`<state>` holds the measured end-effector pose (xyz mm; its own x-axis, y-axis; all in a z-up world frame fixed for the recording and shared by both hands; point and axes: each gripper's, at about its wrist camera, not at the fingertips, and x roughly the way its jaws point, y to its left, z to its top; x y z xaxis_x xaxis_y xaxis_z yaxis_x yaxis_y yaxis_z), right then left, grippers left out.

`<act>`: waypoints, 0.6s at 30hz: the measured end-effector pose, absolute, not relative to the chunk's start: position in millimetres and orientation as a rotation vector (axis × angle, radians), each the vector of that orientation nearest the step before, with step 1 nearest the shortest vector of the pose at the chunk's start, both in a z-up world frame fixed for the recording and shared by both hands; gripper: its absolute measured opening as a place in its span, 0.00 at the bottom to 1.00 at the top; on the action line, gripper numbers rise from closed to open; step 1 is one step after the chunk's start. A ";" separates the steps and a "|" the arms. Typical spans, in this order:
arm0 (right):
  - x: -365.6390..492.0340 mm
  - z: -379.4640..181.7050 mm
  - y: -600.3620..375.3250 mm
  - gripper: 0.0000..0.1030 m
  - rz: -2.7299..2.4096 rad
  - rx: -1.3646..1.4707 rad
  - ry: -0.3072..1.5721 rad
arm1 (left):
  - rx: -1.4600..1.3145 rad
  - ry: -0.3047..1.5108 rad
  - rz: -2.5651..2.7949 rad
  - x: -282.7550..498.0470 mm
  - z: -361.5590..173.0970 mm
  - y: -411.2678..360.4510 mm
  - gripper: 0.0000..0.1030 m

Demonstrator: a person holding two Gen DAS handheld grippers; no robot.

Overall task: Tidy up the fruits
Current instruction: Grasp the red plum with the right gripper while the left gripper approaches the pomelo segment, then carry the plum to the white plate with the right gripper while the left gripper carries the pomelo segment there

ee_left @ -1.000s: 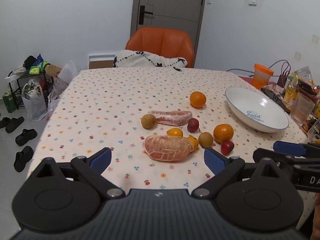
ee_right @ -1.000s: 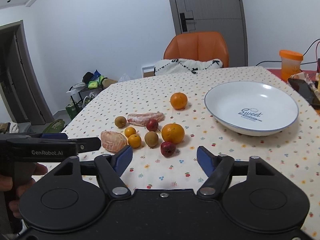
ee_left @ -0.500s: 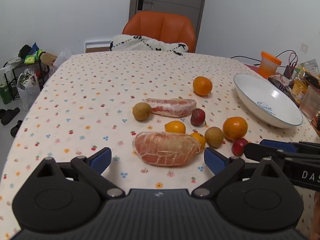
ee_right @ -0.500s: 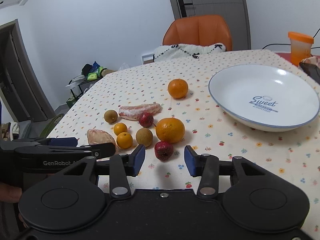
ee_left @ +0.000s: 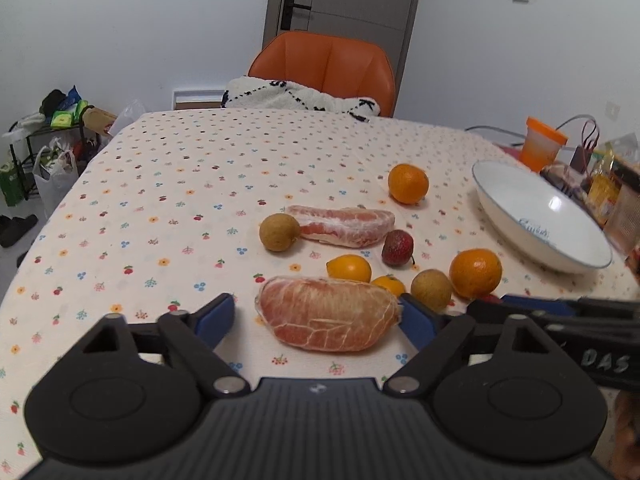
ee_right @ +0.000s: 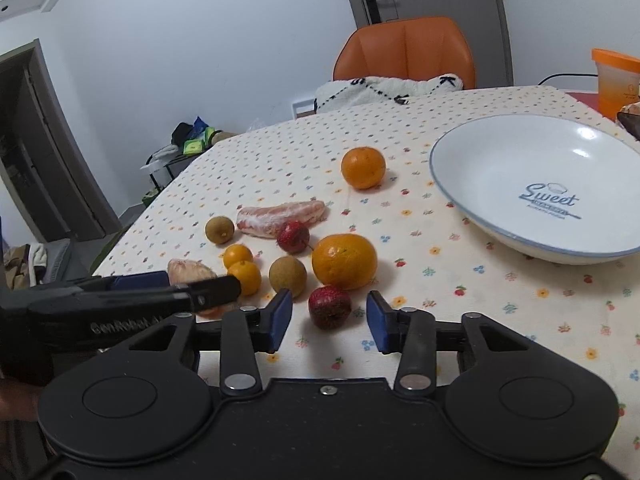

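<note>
Left claw [ee_left: 316,318] spread wide, its blue pads flanking the large peeled citrus piece [ee_left: 327,313] near the front edge of the table [ee_left: 168,184]; no contact visible, so likely lining up a pinch across the soft flesh. Right claw [ee_right: 327,322] also spread, narrower gap, bracketing the small dark-red fruit [ee_right: 329,306], pads either side and apart from it. Whether either claw rides just above the cloth is hard to judge through the fisheye.

Remaining fruit clustered mid-table: two oranges, two small yellow-orange ones, two brownish round ones, a second red fruit, a second peeled segment. White bowl [ee_right: 536,184] toward the right edge, empty — probable destination, hence both claws working the nearest pieces first.

Surface: cream cloth with small floral print. Room: orange chair [ee_left: 324,68] at the far edge, grey door behind, cluttered rack and bags on the floor left.
</note>
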<state>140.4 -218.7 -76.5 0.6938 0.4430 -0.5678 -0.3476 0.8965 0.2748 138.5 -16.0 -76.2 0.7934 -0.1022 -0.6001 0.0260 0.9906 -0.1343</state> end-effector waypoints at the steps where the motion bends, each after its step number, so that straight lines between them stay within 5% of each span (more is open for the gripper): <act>1: 139.3 -77.1 -217.1 0.34 0.444 0.139 0.664 | -0.127 0.647 -0.080 137.6 -75.6 -15.0 0.71; 3: 138.7 -76.9 -214.1 0.22 0.444 0.120 0.663 | -0.129 0.649 -0.080 136.3 -73.8 -14.7 0.68; 18: 134.1 -55.6 -241.2 0.21 0.393 0.167 0.591 | -0.089 0.576 -0.084 134.5 -46.7 -24.5 0.67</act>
